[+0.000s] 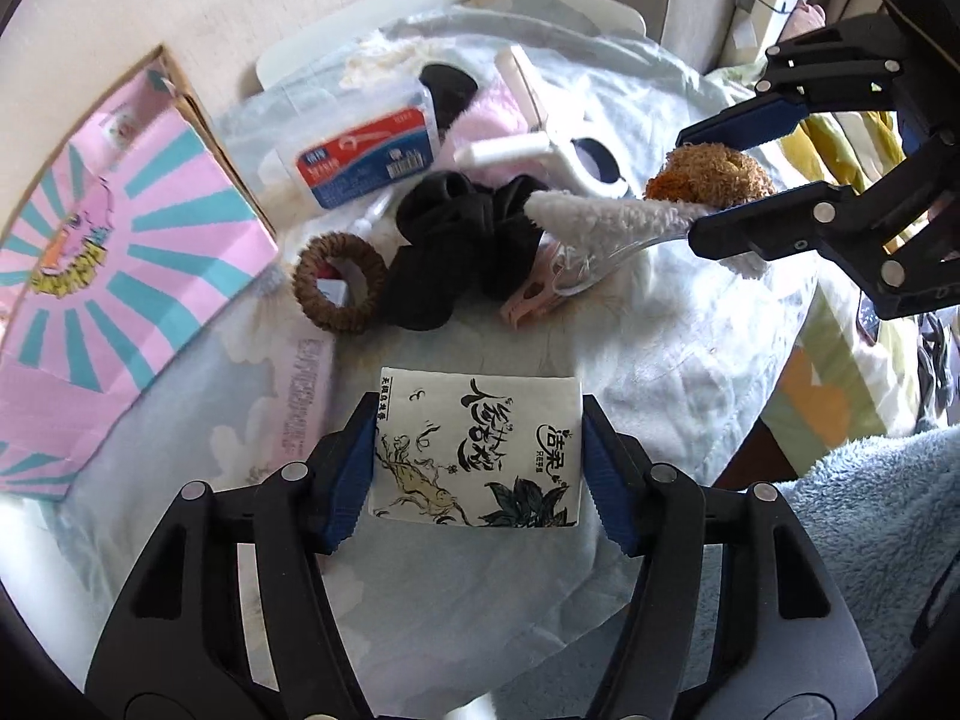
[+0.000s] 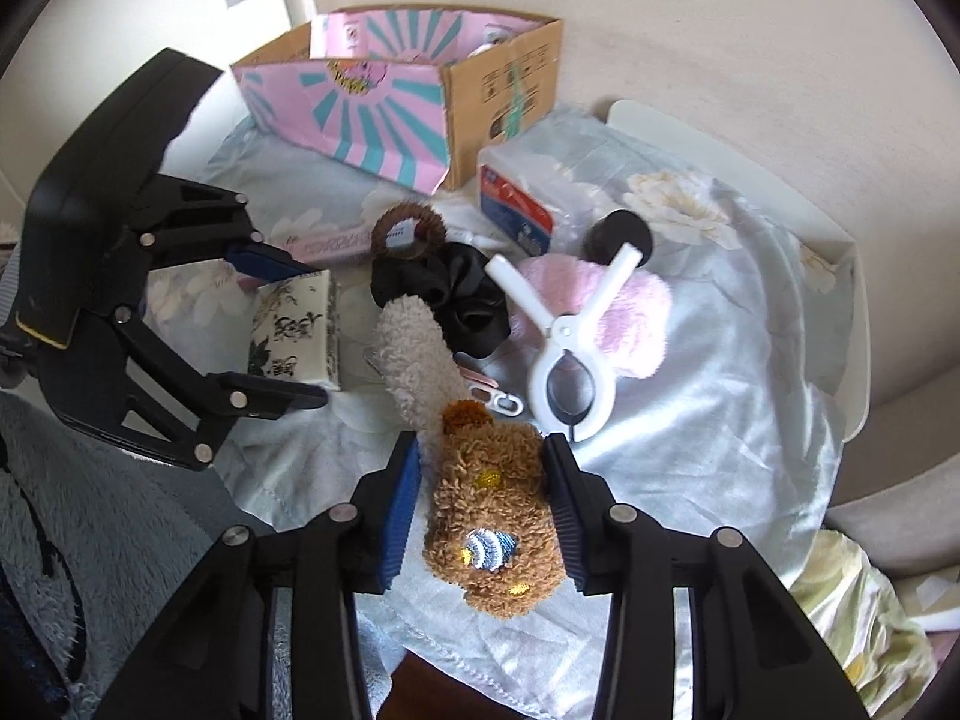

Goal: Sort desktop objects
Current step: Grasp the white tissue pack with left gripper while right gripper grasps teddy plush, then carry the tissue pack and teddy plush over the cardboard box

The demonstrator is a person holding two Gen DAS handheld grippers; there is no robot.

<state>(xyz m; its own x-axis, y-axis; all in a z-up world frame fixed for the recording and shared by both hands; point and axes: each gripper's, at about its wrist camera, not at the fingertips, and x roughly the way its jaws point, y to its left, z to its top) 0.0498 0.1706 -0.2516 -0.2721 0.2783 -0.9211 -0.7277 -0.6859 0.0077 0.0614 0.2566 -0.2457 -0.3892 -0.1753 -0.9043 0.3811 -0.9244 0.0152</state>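
Observation:
My left gripper point(image 1: 477, 426) is shut on a white tissue pack point(image 1: 477, 450) printed with black calligraphy, low over the pale blue cloth; the pack also shows in the right wrist view point(image 2: 294, 330), between the left gripper's fingers point(image 2: 270, 267). My right gripper point(image 2: 483, 480) is shut on a brown plush hair clip point(image 2: 492, 540) with a cream fuzzy arm point(image 2: 414, 360). In the left wrist view the right gripper point(image 1: 690, 186) holds the plush clip point(image 1: 708, 174) at the right.
A pink-and-teal cardboard box point(image 2: 396, 96) stands at the back, open on top. On the cloth lie a floss-pick box point(image 1: 366, 150), a brown hair ring point(image 1: 339, 282), a black scrunchie point(image 1: 462, 240), a white clamp point(image 2: 570, 354), a pink peg point(image 1: 534, 294) and pink fluffy fabric point(image 2: 630, 312).

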